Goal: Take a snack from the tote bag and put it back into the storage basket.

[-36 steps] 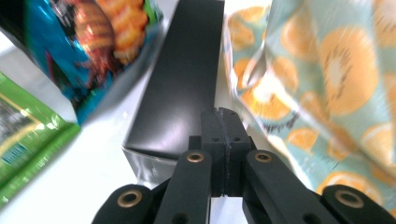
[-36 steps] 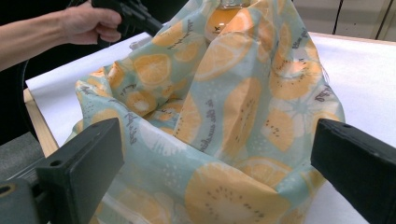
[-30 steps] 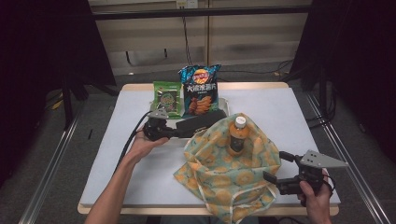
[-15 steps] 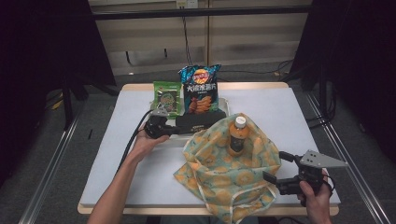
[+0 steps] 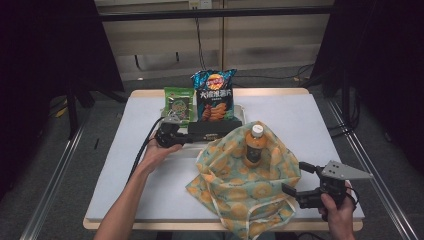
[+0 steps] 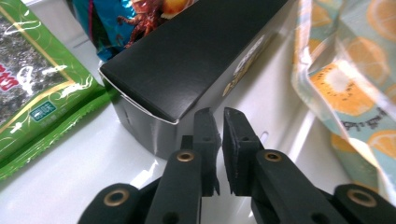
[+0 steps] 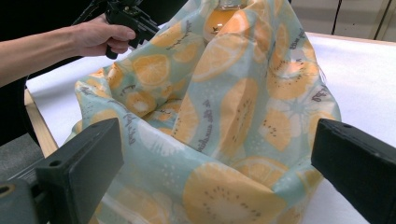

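Tongs (image 5: 190,140) — white table (image 5: 125,170), dark room

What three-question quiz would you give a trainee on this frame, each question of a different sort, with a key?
1. True or false: the right gripper is shut on the fruit-print bag.
2. What does the left gripper have its jaws next to? A the black box; B the green seaweed packet; C the crisp bag.
3. Fill in: the orange bottle stands inside the ____.

Key: 1 false, its jaws stand wide apart just short of the bag. 2 A; the jaws are nearly closed with nothing between them. 3 fruit-print bag.
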